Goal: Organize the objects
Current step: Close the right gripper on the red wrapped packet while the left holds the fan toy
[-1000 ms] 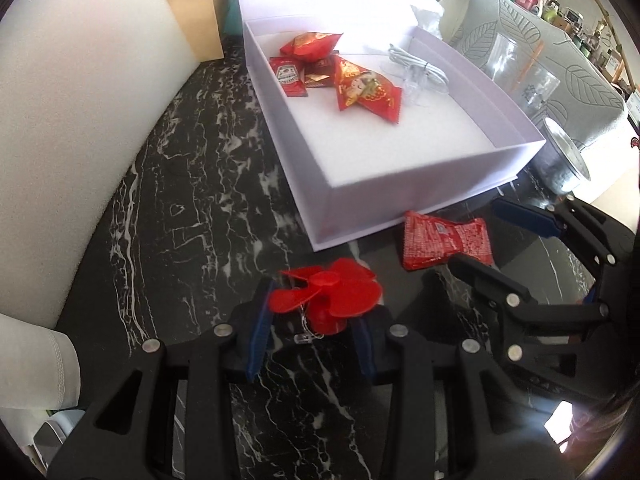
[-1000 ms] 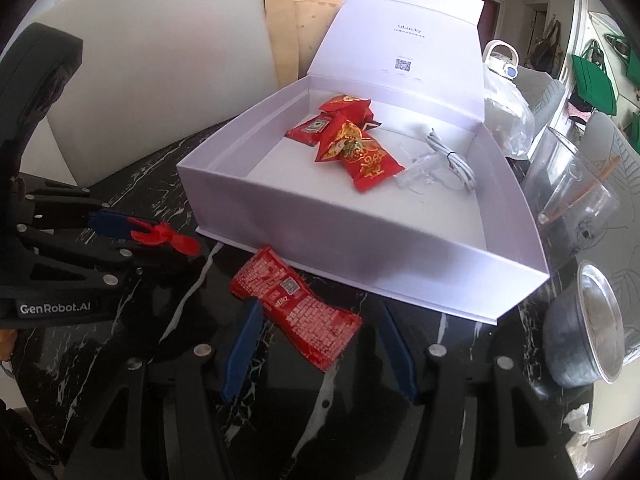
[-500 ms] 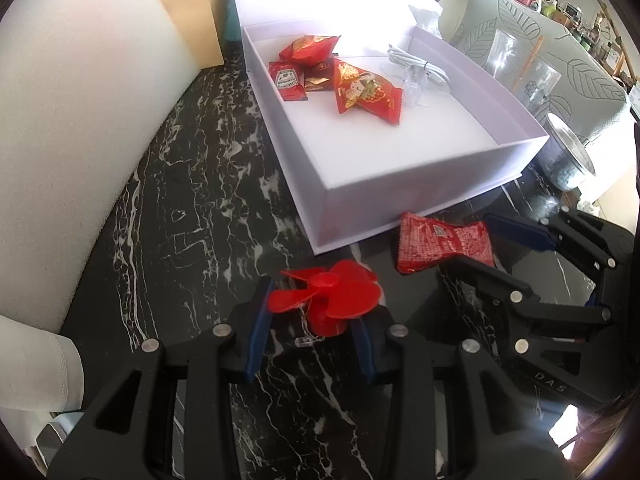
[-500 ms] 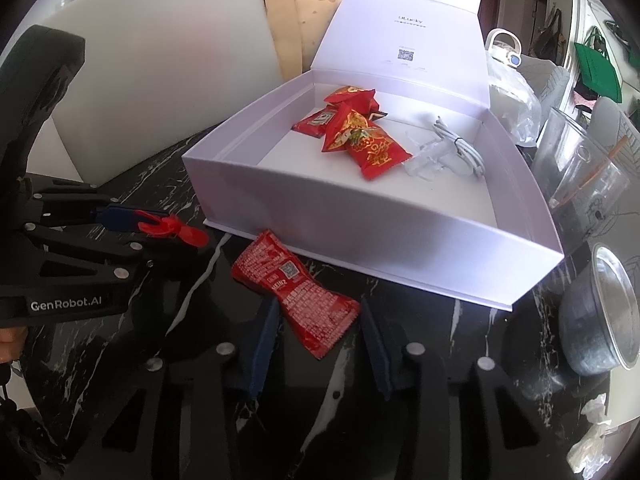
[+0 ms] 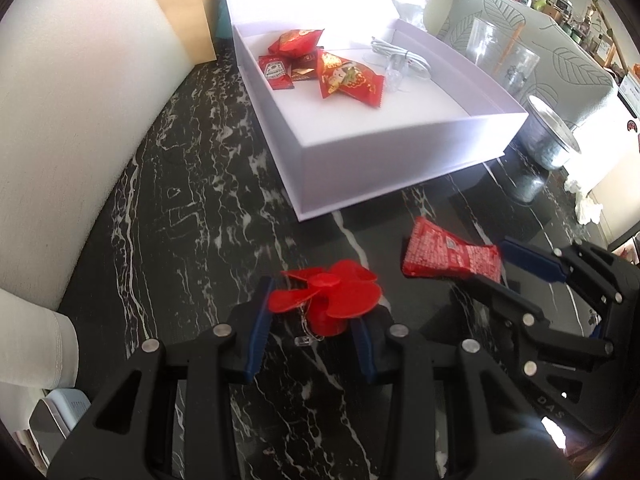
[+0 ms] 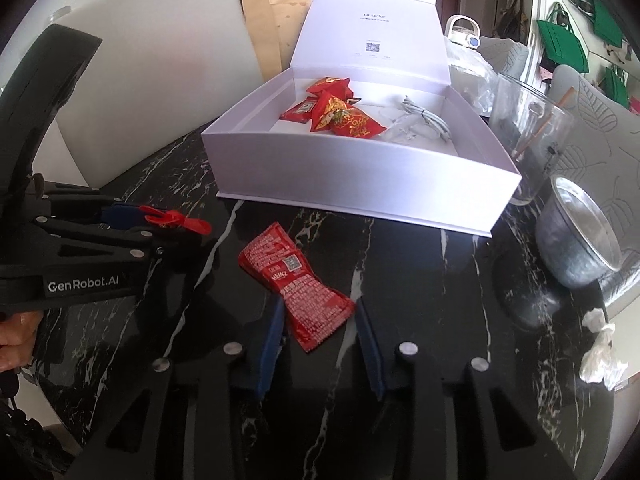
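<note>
Red and printed "HEINZ", the ketchup sachet [image 6: 296, 282] lies on the black marble table [image 6: 420, 268], its near end between my right gripper's [image 6: 320, 330] parted pads. My left gripper [image 5: 310, 330], marked "GenRobot.AI", clasps a red plastic fan [image 5: 330, 298] before the white box [image 6: 360, 176].

On the tabletop [image 5: 192, 208], the open box [image 5: 400, 156] is set in the upper centre of the left wrist frame, with a fan [image 5: 328, 296] and a sachet [image 5: 448, 256] laid before it, lower centre and lower right.
</note>
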The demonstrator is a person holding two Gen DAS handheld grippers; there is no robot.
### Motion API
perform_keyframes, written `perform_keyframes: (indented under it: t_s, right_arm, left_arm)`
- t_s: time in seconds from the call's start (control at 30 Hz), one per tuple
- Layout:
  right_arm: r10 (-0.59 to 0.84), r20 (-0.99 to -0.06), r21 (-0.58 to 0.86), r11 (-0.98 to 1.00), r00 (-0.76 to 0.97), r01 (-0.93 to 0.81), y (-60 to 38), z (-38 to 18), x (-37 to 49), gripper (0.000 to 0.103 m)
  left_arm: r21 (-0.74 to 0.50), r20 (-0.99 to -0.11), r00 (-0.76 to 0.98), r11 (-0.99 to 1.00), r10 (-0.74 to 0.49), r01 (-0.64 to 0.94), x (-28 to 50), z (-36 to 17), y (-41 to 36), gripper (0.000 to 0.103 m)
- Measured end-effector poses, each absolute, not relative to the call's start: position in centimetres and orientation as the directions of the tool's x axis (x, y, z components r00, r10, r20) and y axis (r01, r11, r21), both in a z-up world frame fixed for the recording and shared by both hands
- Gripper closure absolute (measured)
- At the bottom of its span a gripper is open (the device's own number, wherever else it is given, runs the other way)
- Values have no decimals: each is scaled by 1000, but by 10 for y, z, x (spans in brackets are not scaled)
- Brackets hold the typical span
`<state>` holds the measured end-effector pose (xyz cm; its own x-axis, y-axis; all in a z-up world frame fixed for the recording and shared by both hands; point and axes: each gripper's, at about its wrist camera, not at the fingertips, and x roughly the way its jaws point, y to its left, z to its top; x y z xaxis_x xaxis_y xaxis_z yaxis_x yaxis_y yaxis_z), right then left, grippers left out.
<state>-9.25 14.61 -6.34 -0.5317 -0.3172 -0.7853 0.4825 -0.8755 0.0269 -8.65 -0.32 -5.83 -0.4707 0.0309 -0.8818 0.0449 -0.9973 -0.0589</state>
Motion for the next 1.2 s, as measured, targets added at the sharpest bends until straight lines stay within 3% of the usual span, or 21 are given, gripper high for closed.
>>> perform_keyframes:
  t_s: [0.43, 0.57, 1.2]
  right_arm:
    - [-317, -794, 67, -894, -519, 444, 166, -61, -43, 63]
    - [-327, -770, 38, -881, -548, 472, 170, -61, -38, 41]
    - [-370, -739, 1, -836, -563, 548, 158, -69, -57, 41]
  left_arm:
    - [-58, -890, -451, -997, 75, -51, -57, -57, 15, 68]
    - [-62, -890, -448, -996, 84, -64, -53, -57, 18, 68]
    - [-67, -889, -451, -996, 83, -51, -55, -56, 18, 68]
